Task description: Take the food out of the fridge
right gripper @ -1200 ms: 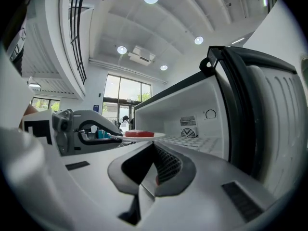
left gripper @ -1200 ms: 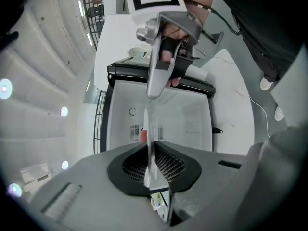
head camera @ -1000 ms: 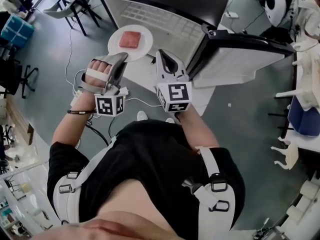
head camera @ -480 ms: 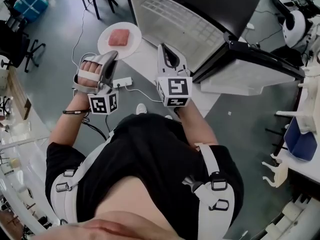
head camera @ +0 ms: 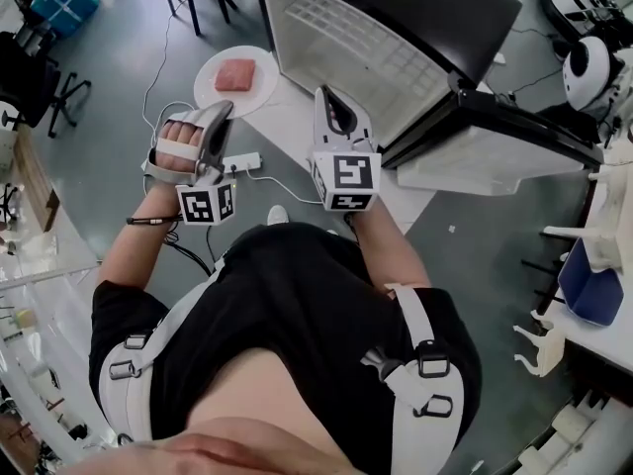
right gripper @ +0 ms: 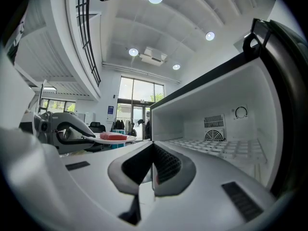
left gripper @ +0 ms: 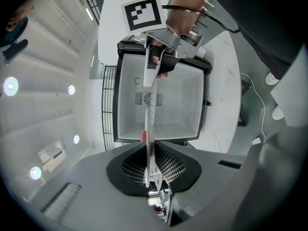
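Observation:
A white plate (head camera: 235, 91) carrying a slab of red meat (head camera: 235, 73) hangs in the air left of the open fridge (head camera: 368, 49). My left gripper (head camera: 220, 117) is shut on the plate's near rim. In the left gripper view the plate (left gripper: 148, 124) shows edge-on between the closed pads, with a sliver of the meat (left gripper: 143, 136) beside it. My right gripper (head camera: 327, 99) is shut and empty, just in front of the fridge opening. The right gripper view shows its pads (right gripper: 153, 177) meeting, with the plate (right gripper: 113, 138) off to the left.
The fridge's white interior (right gripper: 216, 146) has a wire shelf with nothing on it, and its door (head camera: 495, 142) swings out to the right. The fridge stands on a white table (head camera: 287, 127). A power strip and cables (head camera: 240, 163) lie on the grey floor below my left gripper.
My left gripper has carried the plate with the meat leftward, away from the fridge opening. The right gripper shifted slightly and stays shut.

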Tool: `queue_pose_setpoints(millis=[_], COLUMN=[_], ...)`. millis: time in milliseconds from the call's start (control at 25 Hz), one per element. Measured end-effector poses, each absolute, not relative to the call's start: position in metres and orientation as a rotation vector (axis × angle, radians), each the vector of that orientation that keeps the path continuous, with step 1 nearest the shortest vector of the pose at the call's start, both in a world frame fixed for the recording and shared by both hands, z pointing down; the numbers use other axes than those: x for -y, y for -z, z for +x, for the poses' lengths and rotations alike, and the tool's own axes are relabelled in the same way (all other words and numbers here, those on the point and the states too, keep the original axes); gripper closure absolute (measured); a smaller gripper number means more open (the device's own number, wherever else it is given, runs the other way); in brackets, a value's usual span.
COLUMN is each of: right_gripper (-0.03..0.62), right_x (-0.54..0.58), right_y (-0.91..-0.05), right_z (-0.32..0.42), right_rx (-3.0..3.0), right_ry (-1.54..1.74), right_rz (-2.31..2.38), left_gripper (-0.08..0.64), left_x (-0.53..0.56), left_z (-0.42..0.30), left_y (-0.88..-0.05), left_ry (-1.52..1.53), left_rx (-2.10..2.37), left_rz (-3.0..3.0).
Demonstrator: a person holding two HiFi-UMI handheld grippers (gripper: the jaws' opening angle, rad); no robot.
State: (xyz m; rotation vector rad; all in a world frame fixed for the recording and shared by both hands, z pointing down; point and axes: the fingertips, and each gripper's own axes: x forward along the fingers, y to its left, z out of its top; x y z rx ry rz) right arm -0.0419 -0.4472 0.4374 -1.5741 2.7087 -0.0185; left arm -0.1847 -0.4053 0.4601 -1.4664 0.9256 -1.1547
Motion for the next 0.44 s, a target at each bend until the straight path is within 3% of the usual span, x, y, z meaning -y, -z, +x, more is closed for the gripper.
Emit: queue_pose_setpoints(millis=[440], right_gripper=[0.584], right_x=[0.442], right_y=[-0.429], right_z=[-0.046], right_rx=[-2.696], right_ry=[0.032], right_rz=[-1.524], left_gripper=[0.532], left_x=[0.407], left_z=[-0.188], left_y=[-0.448], left_ry=[1.122], left_rx=[-0.957], left_rz=[-1.464])
